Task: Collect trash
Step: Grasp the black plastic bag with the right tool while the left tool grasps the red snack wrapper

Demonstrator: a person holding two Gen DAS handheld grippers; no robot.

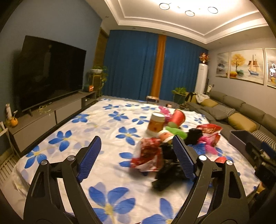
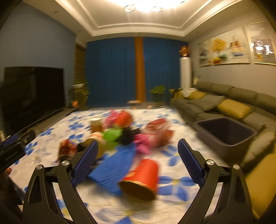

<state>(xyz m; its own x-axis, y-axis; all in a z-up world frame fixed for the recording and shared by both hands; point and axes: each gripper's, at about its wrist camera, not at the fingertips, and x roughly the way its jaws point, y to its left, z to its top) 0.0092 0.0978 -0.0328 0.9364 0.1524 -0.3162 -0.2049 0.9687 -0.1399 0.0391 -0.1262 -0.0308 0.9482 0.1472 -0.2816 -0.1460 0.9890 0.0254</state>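
Over the flowered sheet (image 1: 107, 120), both hand-held grippers gape wide; red cup (image 2: 143, 179) lies between the right's.

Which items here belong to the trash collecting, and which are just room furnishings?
Job: red paper cup, blue padded sheet, red wrapper, black bag, tan cup, grey bin.
Background: television, sofa, curtains.

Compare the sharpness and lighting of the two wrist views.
Left wrist view: mostly sharp, slight smear on the crumpled red wrapper; warm ceiling ring lights. Right wrist view: heavy motion blur over the tipped red paper cup; ceiling glare.
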